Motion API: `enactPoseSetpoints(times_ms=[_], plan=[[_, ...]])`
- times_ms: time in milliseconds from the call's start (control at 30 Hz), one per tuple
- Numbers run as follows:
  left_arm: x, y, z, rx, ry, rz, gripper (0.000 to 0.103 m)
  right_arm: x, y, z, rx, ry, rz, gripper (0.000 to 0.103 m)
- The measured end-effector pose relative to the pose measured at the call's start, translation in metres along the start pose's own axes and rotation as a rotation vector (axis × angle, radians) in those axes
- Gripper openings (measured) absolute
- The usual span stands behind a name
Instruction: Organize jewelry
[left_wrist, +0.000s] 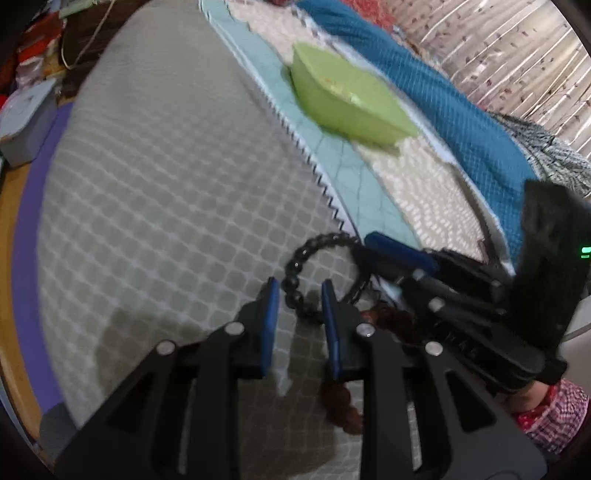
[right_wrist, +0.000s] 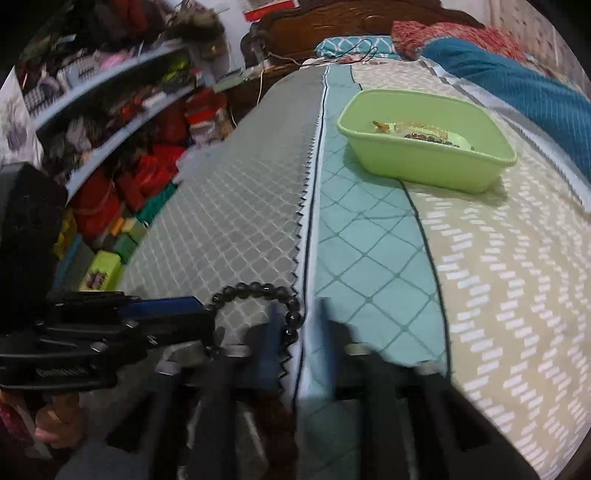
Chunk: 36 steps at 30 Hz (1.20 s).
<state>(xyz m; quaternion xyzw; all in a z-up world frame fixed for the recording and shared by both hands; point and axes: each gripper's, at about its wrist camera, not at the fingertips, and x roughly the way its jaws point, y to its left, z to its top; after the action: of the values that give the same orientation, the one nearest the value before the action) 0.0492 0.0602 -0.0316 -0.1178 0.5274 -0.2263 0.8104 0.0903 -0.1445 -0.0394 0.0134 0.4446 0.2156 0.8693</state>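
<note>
Left hand-held gripper (left_wrist: 300, 295) has its blue pads narrowly parted, and a stretch of the black bead bracelet (left_wrist: 295, 266) runs between them. I see no pad pressing on the beads, so I judge nothing is gripped yet. The right hand-held gripper (right_wrist: 299, 306) comes in from the side, and its tips are at the far part of the same loop. Its own view is blurred, but bedspread shows between its pads, so I read it as slightly open too, holding nothing. The bracelet lies on the grey lattice bedspread (left_wrist: 166, 184), just at the zigzag seam, directly in front of both sets of fingers.

My worry is the crowding. Both tools are at one small loop, so if they close together they may tug it opposite ways or knock fingers. The beads are round and could roll out of a pinch. A pad could also catch the soft cover instead.

A brown bead bracelet (left_wrist: 343, 402) lies right under the left tool's fingers, partly hidden by them. It could get dragged or picked up along with the black one.

Well ahead of both tools sits the green tub (right_wrist: 424, 173), which already has some beads and gold-coloured pieces (right_wrist: 424, 136) in it. I take it as the likely destination. The stretch of bed between looks clear. A blue blanket (right_wrist: 517, 85) lies beyond the tub, and cluttered shelves (right_wrist: 110, 92) stand off to the left tool's side, out of the way.
</note>
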Motion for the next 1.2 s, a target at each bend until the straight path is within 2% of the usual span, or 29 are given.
enactPoseSetpoints(times_ms=[33,67,100,200,333,467,600,700,800,967,1067,1133,1200], plan=[[0.004,0.000,0.000,0.009,-0.005,0.012,0.020,-0.001,-0.003,0.000,0.014,-0.004,0.005,0.000],[0.007,-0.004,0.002,0.030,-0.023,0.031,0.012,-0.004,-0.010,-0.001,0.046,-0.014,0.006,0.000],[0.009,-0.008,0.006,0.046,-0.025,0.026,0.009,-0.008,-0.017,-0.002,0.069,-0.027,0.007,0.000],[0.016,-0.024,0.018,0.067,-0.019,-0.001,0.008,-0.019,-0.036,-0.010,0.125,-0.048,-0.011,0.000],[0.036,-0.062,0.024,0.156,0.020,-0.027,0.008,-0.041,-0.067,-0.028,0.215,-0.081,-0.054,0.000],[0.060,-0.105,0.019,0.258,0.067,-0.057,0.008,-0.069,-0.101,-0.057,0.313,-0.097,-0.086,0.000],[0.070,-0.140,0.000,0.343,0.128,-0.109,0.008,-0.095,-0.117,-0.086,0.372,-0.105,-0.116,0.000],[0.072,-0.152,-0.012,0.385,0.116,-0.088,0.009,-0.106,-0.124,-0.105,0.428,-0.110,-0.092,0.000],[0.071,-0.154,-0.013,0.387,0.108,-0.061,0.012,-0.108,-0.125,-0.110,0.477,-0.126,-0.059,0.000],[0.064,-0.156,-0.013,0.400,0.085,0.001,0.023,-0.109,-0.117,-0.102,0.443,-0.134,-0.089,0.000],[0.062,-0.155,-0.016,0.404,0.082,0.008,0.025,-0.110,-0.110,-0.100,0.398,-0.134,-0.117,0.000],[0.063,-0.155,-0.017,0.411,0.079,0.011,0.025,-0.109,-0.108,-0.102,0.377,-0.131,-0.148,0.006],[0.065,-0.155,-0.018,0.415,0.083,0.003,0.024,-0.103,-0.109,-0.106,0.349,-0.102,-0.149,0.005]])
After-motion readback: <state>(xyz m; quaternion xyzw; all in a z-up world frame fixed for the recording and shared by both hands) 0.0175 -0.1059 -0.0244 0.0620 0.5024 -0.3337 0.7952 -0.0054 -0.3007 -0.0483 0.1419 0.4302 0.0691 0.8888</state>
